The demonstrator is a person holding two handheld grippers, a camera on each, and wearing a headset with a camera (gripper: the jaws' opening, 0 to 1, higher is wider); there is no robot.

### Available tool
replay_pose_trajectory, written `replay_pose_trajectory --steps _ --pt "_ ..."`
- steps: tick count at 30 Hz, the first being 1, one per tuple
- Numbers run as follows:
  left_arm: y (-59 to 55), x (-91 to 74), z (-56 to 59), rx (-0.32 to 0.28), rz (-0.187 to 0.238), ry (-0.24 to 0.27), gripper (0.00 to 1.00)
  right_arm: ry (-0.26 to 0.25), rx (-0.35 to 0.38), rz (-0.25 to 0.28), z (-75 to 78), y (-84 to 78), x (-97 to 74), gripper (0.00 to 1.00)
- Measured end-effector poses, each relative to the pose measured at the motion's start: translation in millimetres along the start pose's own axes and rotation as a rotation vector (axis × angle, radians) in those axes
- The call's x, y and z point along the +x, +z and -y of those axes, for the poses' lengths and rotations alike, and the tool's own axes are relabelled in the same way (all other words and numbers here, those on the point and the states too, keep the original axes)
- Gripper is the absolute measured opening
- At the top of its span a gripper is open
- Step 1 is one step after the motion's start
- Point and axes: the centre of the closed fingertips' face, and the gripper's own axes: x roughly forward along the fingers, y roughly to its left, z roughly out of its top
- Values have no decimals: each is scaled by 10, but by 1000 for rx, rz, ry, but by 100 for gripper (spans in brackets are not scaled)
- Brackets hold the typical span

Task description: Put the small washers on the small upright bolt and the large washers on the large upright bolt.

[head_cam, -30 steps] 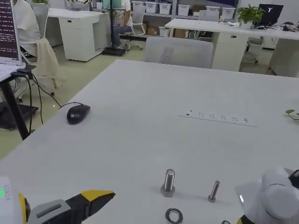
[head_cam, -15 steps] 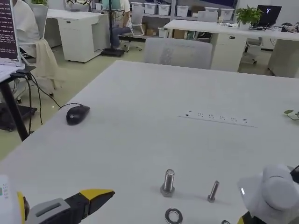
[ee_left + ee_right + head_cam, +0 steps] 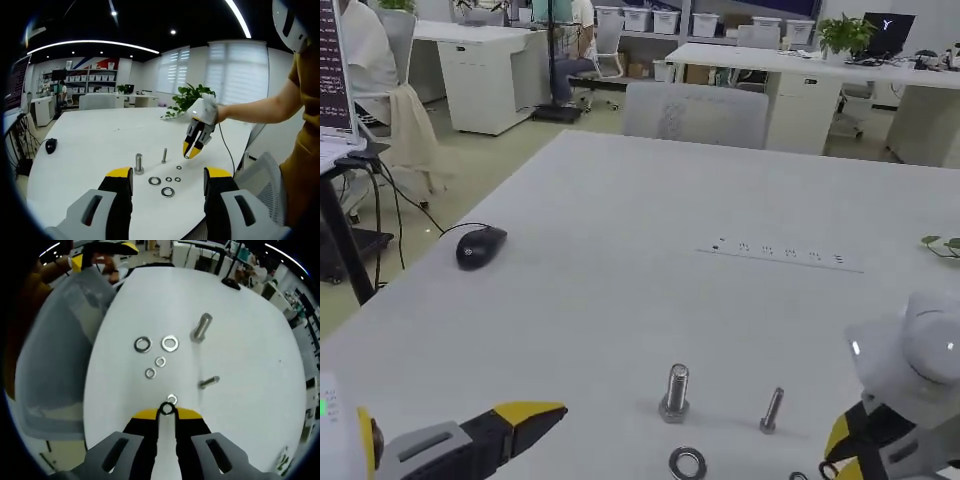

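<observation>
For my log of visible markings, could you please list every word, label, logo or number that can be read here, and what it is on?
"Y": a glowing sign on the dark monitor on the far desk.
Laptop screen at the left edge: lines of text, too blurred to read.
Mouse: a small mark, too small to read.
Power strip: small marks, unreadable.

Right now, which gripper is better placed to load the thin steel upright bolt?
Right. The right gripper appears shut on a small silver washer, near the thin steel upright bolt; the open left gripper holds nothing.
</observation>
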Motion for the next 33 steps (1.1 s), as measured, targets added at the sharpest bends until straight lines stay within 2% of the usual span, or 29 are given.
replay_pose_trajectory --steps 8,19,24,33 --pt "4 -17 -13 -1 7 5 56 -55 9 45 267 179 -189 12" --pt "16 -5 -16 -1 7 4 55 -81 19 80 460 337 -286 12" --pt "20 0 -31 1 3 5 55 -78 11 81 500 390 -267 12" --pt "25 2 -66 -1 -4 7 55 -47 10 67 544 408 -128 12"
